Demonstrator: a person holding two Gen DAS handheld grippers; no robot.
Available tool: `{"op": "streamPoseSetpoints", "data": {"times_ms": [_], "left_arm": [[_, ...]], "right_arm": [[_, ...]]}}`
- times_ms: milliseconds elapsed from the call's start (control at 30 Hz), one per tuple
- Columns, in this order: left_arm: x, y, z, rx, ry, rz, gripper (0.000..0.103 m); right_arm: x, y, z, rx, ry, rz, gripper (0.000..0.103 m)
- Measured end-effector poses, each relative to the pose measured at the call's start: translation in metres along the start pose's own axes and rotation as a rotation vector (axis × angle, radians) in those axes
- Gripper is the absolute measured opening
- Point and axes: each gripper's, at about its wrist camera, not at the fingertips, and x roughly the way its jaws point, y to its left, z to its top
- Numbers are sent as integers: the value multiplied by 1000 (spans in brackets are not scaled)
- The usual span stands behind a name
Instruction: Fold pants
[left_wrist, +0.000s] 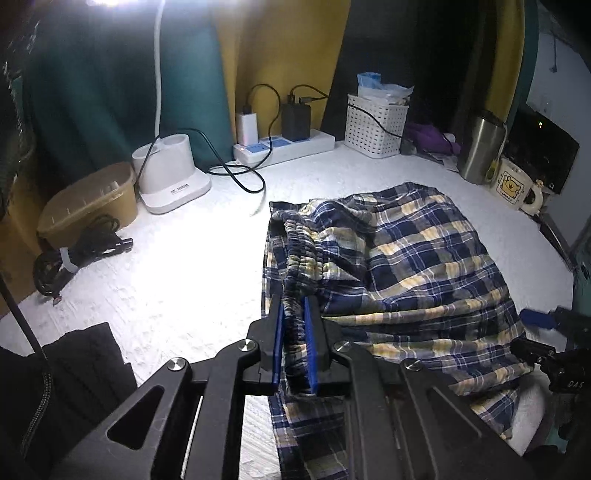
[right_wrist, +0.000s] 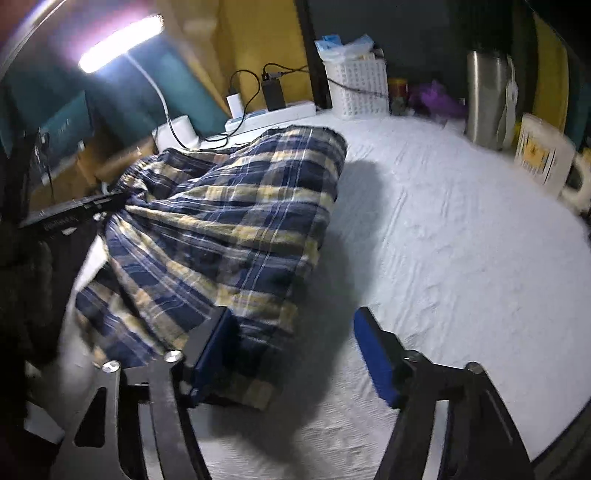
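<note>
1. The left gripper (left_wrist: 295, 347) has its jaws nearly pressed together, pinching the gathered elastic waistband (left_wrist: 301, 254) of the plaid pants (left_wrist: 399, 258) between its blue pads (left_wrist: 277, 343)
2. The right gripper (right_wrist: 291, 354) has its jaws spread about halfway; its left pad (right_wrist: 212, 354) lies against the near edge of the pants (right_wrist: 221, 221), its right pad (right_wrist: 375, 360) stands over bare sheet, and the cloth is not pinched
3. The pants lie in a rumpled heap on the white sheet (left_wrist: 192, 258), waistband toward the left gripper, with loose cloth trailing off under it at the near edge
4. Writing: small dark print on the lamp base (left_wrist: 173, 181) is too small to read; the mug (left_wrist: 515, 186) carries a yellow cartoon bear with tiny unreadable lettering beneath; the letters "DAS" show on the right gripper's body at the right edge of the left wrist view
5. Edges and room: the sheet is open to the left of the pants and, in the right wrist view, broadly to their right (right_wrist: 461, 240)
6. The far edge is lined by a power strip (left_wrist: 284, 146), a basket (left_wrist: 375, 123) and a steel flask (left_wrist: 480, 149); a brown tub (left_wrist: 88, 206) and a coiled cable (left_wrist: 77, 254) sit at far left
</note>
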Motion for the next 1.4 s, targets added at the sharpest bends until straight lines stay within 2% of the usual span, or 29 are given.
{"op": "streamPoseSetpoints", "data": {"times_ms": [167, 200, 267, 400, 467, 533, 600, 667, 700, 733, 767, 933, 1167, 1400], "left_arm": [[8, 3, -2, 2, 11, 14, 10], [12, 4, -4, 5, 19, 23, 10], [17, 4, -7, 7, 31, 28, 10], [10, 4, -4, 14, 30, 3, 12], [3, 6, 1, 11, 18, -16, 12], [-2, 8, 7, 6, 17, -31, 12], [-7, 10, 13, 8, 1, -11, 12], [-15, 13, 20, -2, -18, -34, 15], [-17, 14, 22, -8, -27, -41, 20], [-20, 16, 26, -14, -42, -43, 35], [-22, 16, 27, -16, -50, -43, 45], [-12, 10, 39, 38, -60, -47, 46], [32, 11, 40, 61, 10, -62, 46], [55, 14, 43, 68, 47, -104, 46]], "right_arm": [[5, 9, -4, 1, -4, 18, 45], [6, 11, -5, -7, 0, 10, 39], [6, 16, -5, -40, 6, -34, 39], [3, 12, -3, -35, 19, -63, 39], [1, 8, 1, -27, 21, -63, 41], [-3, 4, 6, -25, 16, -68, 49], [-9, -1, 12, -25, -4, -86, 50], [-13, -6, 21, -20, -23, -103, 52], [-15, -10, 26, -17, -34, -109, 59], [-16, -13, 31, -15, -45, -113, 68], [-15, -18, 37, -12, -58, -118, 70], [-4, -26, 65, -25, -87, -124, 72], [24, -26, 105, -61, -107, -105, 72], [57, -25, 126, -65, -81, -56, 72]]}}
